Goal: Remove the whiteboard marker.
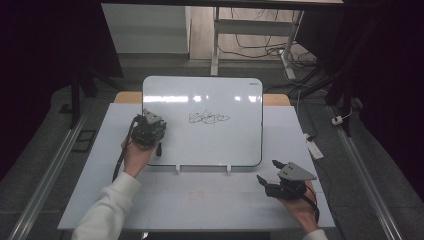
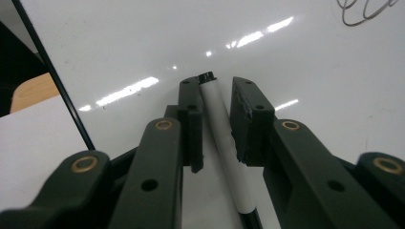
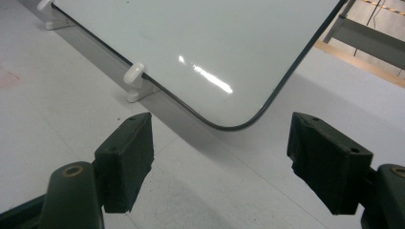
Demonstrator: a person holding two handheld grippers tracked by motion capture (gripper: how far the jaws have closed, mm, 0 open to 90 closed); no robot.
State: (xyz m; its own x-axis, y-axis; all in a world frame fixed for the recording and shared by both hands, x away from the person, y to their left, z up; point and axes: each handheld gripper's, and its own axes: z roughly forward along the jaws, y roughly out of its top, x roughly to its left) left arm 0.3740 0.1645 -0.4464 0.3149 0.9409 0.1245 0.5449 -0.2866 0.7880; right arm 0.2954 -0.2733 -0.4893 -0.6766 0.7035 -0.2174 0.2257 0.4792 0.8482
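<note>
A white glass board (image 1: 210,140) leans on small white feet (image 1: 177,169) on the table, with a black scribble (image 1: 209,118) near its middle. My left gripper (image 1: 148,131) hovers at the board's left edge, shut on a white marker (image 2: 224,138) whose black tip (image 2: 206,76) points at the board surface (image 2: 286,62). The marker's black end (image 1: 159,149) sticks out below the gripper. My right gripper (image 3: 222,157) stands open over the table near the board's lower right corner (image 3: 229,125), nothing between its fingers; in the high view the right gripper (image 1: 272,175) sits at the front right.
The white tabletop (image 1: 200,200) carries a faint red smudge (image 1: 196,196). A white foot (image 3: 135,78) props the board's lower rim. Cables (image 1: 260,47) and a desk frame (image 1: 215,40) lie on the floor beyond. A small white device (image 1: 315,148) hangs off the table's right edge.
</note>
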